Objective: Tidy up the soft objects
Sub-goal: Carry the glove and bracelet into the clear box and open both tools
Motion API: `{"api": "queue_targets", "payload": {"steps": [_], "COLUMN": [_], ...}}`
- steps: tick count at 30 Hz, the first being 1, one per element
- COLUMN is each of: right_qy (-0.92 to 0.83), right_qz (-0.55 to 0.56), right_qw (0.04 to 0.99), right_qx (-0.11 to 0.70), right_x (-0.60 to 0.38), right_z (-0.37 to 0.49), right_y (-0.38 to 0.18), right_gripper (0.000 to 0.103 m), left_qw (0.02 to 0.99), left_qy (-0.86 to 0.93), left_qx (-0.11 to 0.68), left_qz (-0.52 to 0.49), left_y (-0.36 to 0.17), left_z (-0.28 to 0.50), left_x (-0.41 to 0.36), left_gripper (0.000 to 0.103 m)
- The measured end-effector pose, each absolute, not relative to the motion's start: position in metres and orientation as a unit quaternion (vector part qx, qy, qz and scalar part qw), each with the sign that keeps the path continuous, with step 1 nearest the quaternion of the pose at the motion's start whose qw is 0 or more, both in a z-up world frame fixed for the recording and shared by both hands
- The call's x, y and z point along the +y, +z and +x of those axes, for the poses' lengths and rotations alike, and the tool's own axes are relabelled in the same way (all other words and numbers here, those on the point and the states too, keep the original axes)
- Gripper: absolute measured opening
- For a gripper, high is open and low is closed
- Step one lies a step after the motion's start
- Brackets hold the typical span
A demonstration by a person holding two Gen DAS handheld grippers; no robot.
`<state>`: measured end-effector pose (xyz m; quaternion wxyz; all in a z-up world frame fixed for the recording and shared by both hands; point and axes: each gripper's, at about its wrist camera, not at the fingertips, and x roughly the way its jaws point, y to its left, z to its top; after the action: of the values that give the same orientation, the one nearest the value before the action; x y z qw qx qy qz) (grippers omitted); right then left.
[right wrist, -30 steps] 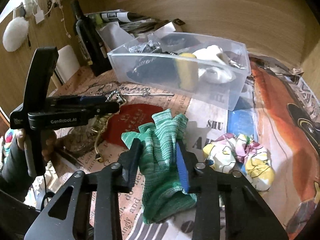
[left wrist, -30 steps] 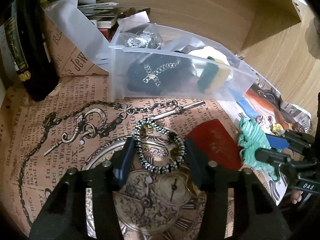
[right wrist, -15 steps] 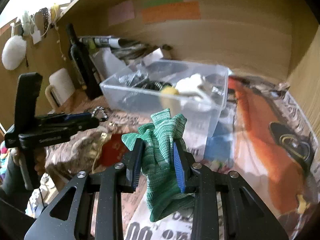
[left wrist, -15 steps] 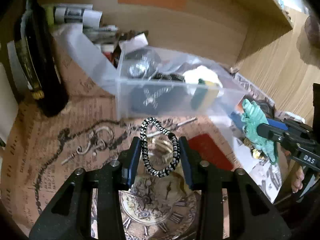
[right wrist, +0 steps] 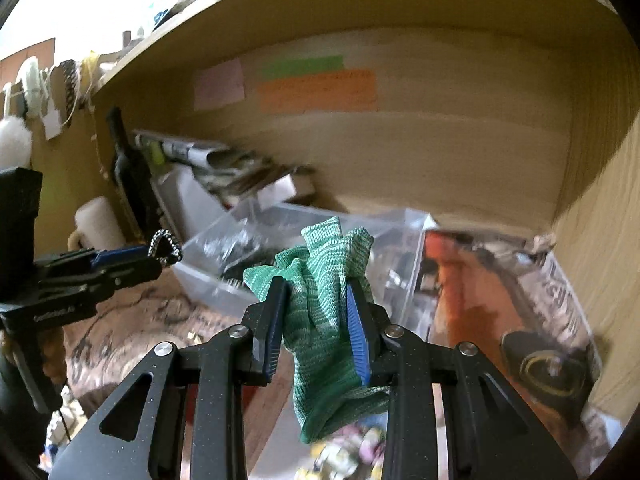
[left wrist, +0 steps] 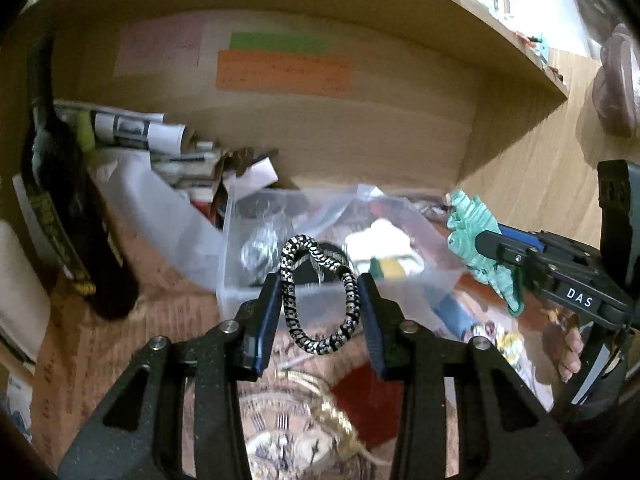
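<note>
Carry step, both loads airborne. Left gripper [left wrist: 320,300] clamped on braided loop [left wrist: 318,292]; right gripper [right wrist: 316,320] clamped on green glove [right wrist: 326,320]. Next, prob: over clear bin [left wrist: 240,280], then release inside w/o snagging rim.

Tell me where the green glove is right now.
The green glove is pinched in the right gripper, held up in front of the clear plastic bin; in the left wrist view it shows at the right, beside the bin.
</note>
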<state>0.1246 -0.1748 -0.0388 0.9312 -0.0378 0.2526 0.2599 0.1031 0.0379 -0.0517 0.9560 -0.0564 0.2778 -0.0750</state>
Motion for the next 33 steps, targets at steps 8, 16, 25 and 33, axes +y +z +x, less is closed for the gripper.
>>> {"api": "queue_targets", "payload": {"steps": [8,16,25,33], "right_qy": [0.245,0.241,0.23,0.223], "right_qz": [-0.039,-0.05,-0.073,-0.089], "right_qw": [0.937,0.922,0.911,0.907], "right_qx": [0.246,0.298,0.333,0.346], "right_x": [-0.169,-0.16,-0.155,-0.148], "right_z": [0.153,0.189,0.204,0.208], "right_y": [-0.031,-0.056,-0.075,-0.082], "right_gripper": [0.027,0.027,0.027,0.027], "left_qw": [0.956,0.947,0.93,0.924], "left_qy": [-0.073,-0.076,-0.079,-0.075], "left_qx": [0.279,0.308,0.355,0.373], "left_qz": [-0.05,-0.055,-0.047,-0.037], "left_y": [-0.045,-0.061,-0.091,-0.102], "left_z": [0.139,0.177,0.217,0.225], "left_x": [0.034,0.028,0.016,0.011], "left_gripper": [0.039,0.039,0.038,0.048]}}
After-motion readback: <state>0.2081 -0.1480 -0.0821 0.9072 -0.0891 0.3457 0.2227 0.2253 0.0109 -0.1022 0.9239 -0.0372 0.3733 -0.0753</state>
